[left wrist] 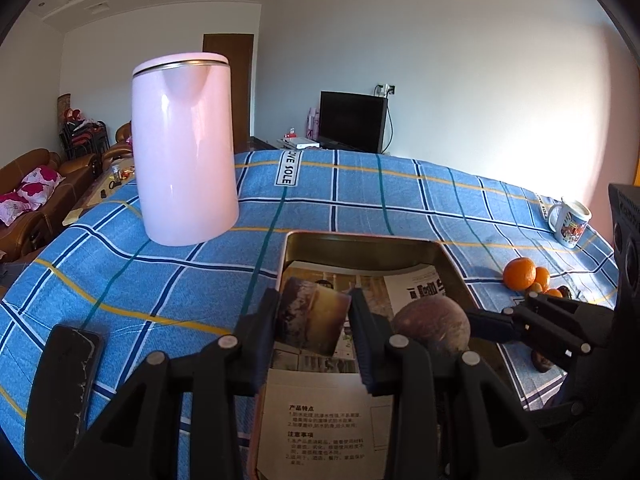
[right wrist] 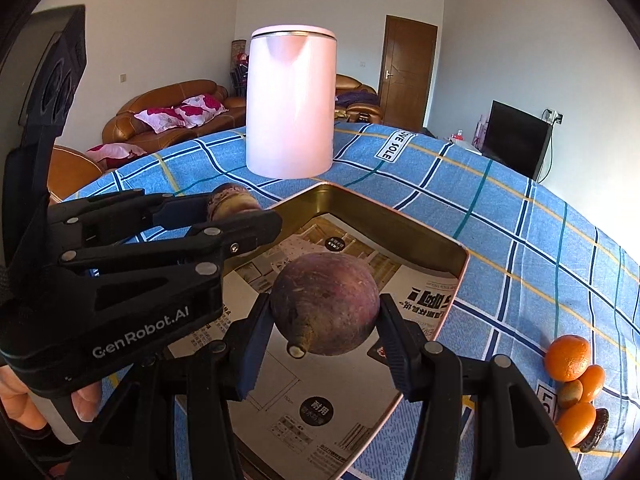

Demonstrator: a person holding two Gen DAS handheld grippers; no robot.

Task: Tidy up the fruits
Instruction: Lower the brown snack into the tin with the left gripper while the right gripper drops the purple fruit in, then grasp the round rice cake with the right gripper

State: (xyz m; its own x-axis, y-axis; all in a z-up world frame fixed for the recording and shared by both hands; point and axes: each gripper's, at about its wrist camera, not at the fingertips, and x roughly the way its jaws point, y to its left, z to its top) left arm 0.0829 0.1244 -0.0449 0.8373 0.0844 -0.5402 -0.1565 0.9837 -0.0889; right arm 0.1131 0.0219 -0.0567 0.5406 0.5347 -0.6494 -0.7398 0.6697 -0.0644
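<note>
Left tongs (left wrist: 314,322): clenched on a cut, brownish fruit piece (left wrist: 312,320), held just above the near left part of the paper-lined tin tray (left wrist: 360,240). Right tongs (right wrist: 322,334): clenched on a round purple fruit (right wrist: 325,304), stem end tilted down toward the camera, hanging over the tray's middle. Key relation: tray floor directly below both loads, so a short descent and release probably suffices; round fruit without a marked long axis, likely to roll on the paper. Remaining fruit: oranges (right wrist: 568,358) and small dark pieces on the blue checked worktop (left wrist: 160,280), right of the tray, nearer the right tongs. Left wrist view only: dark phone (left wrist: 68,364) at left, mug (left wrist: 570,220) at far right. Right wrist view only: the person's fingers (right wrist: 86,400) on the left handle, the fruit's stem stub.
</note>
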